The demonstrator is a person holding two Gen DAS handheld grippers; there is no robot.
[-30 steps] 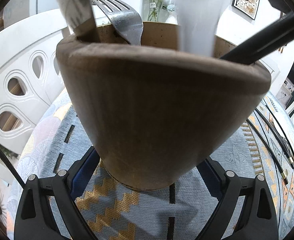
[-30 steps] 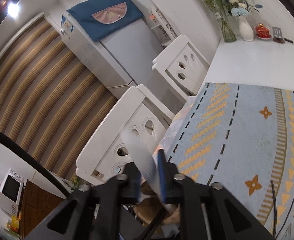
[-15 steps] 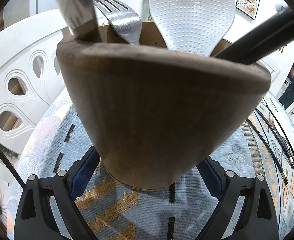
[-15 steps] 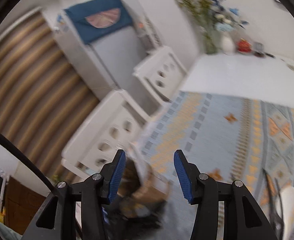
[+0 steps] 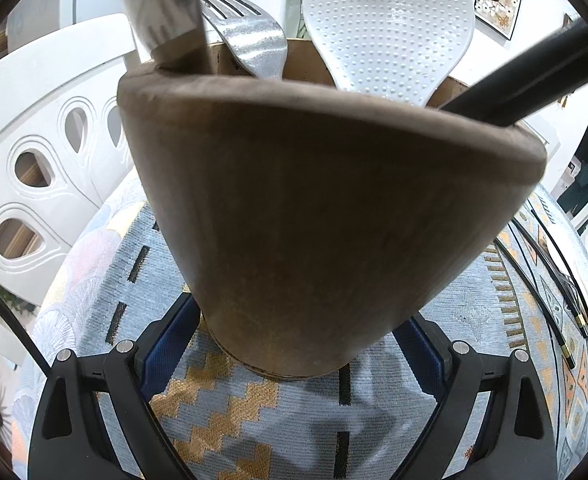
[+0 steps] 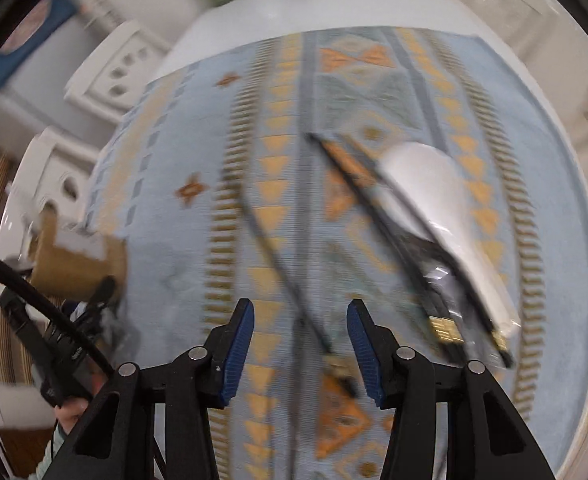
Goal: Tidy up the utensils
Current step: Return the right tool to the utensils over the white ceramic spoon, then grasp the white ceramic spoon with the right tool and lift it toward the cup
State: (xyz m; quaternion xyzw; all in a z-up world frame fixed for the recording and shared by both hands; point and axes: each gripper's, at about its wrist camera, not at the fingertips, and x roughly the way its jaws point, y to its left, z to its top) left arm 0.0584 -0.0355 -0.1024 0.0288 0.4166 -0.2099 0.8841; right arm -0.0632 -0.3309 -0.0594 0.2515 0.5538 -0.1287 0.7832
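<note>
A brown utensil holder (image 5: 325, 200) stands on the patterned cloth, and my left gripper (image 5: 297, 312) is shut on its base with a blue pad on each side. In it stand a fork (image 5: 254, 36), a white dotted rice paddle (image 5: 389, 28), a black handle (image 5: 533, 76) and a blurred metal utensil (image 5: 162, 4). My right gripper (image 6: 299, 308) hangs open above the cloth; its jaws have just been closing slightly with nothing held between them. Below its gap lies a black chopstick (image 6: 270, 248). To the right lie more black chopsticks (image 6: 393, 248) and a wrapped white spoon (image 6: 441, 208).
The blue and gold cloth (image 6: 174, 160) covers a white table. White chairs (image 5: 34, 152) with teardrop holes stand along the table's left side. In the right wrist view the holder (image 6: 74, 264) is at the far left, with a hand (image 6: 66, 412) below it. That view is motion-blurred.
The right gripper let go of the white paddle into the holder, opened, and swung right and down over the cloth. The paddle now stands in the holder. The left gripper has not moved.
</note>
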